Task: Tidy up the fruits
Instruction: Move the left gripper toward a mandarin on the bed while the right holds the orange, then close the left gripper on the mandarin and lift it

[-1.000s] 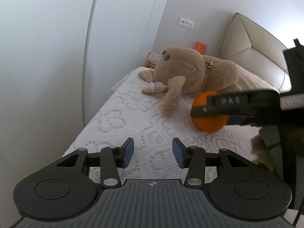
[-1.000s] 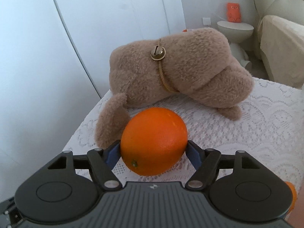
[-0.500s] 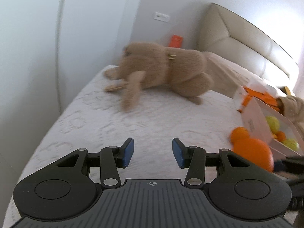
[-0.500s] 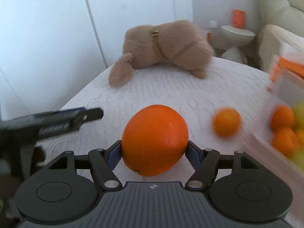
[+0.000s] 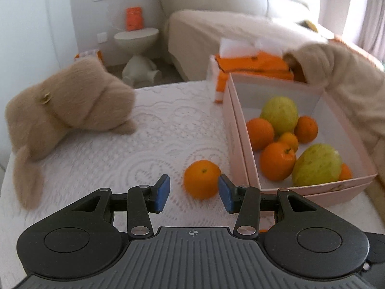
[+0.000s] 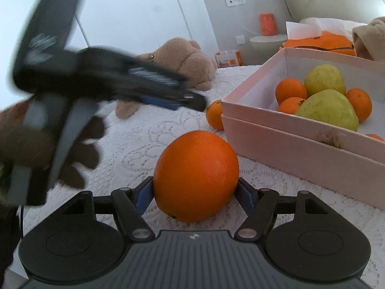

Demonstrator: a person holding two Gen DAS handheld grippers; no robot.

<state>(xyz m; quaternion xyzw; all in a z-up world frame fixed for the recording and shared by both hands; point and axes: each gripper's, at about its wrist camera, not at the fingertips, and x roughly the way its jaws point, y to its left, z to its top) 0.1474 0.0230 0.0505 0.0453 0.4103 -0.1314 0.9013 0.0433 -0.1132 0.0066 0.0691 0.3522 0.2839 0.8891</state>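
My right gripper is shut on a large orange and holds it above the white lace cover, left of the pink box. The box holds several oranges and two yellow-green fruits. A small loose orange lies on the cover beside the box's left wall; it also shows in the right wrist view. My left gripper is open, its blue pads on either side of that orange and just in front of it. In the right wrist view the left gripper is a dark blur.
A tan plush toy lies at the left on the cover. An orange-and-white package and a beige plush stand behind the box. A sofa and a small white side table are beyond the surface's far edge.
Both grippers have swung right from the plush toy towards the box. The right one still holds the large orange. The left one now frames the loose orange.
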